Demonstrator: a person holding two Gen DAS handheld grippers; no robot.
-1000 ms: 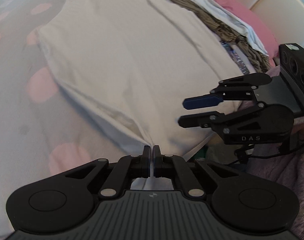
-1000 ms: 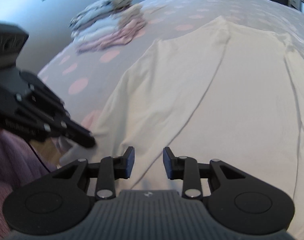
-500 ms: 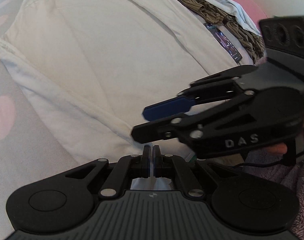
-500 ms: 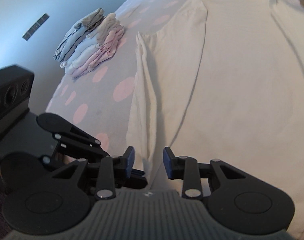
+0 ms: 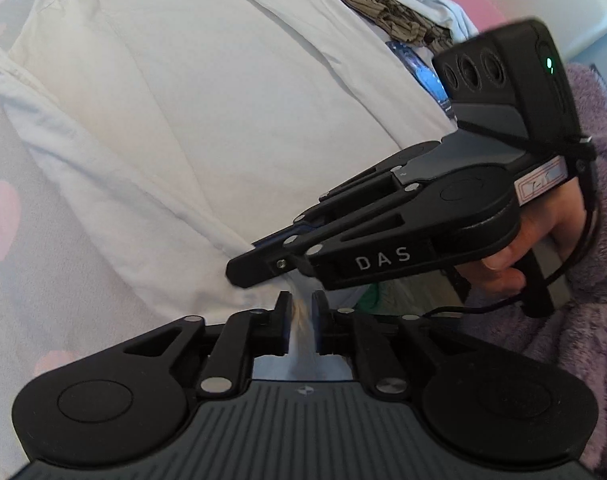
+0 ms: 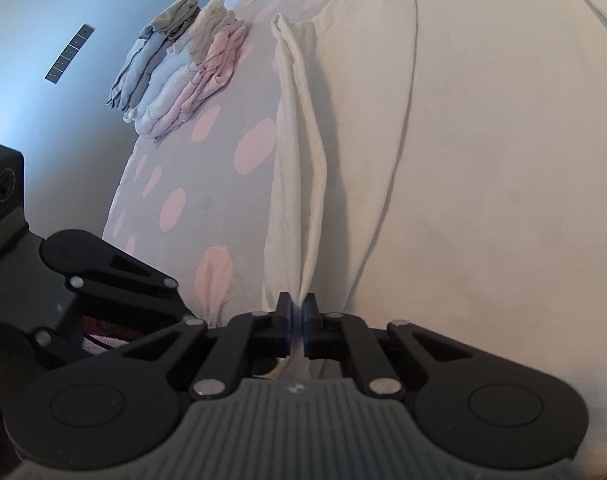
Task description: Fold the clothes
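Pinching: right hand-held gripper (image 6: 297, 312) is squeezing the cream shirt (image 6: 483, 140) at its near hem.
Releasing: left hand-held gripper (image 5: 301, 310) is standing slightly spread around cloth.
Lying: shirt is resting flat on the spotted bed (image 6: 191, 208).

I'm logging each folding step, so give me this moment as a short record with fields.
garment: cream shirt, spread flat on the dotted bedspread
left tool: slightly open, no cloth clamped
right tool: shut on the shirt's near edge
done pile: folded stack at far left of bed
unfolded pile: striped and white clothes beyond the shirt
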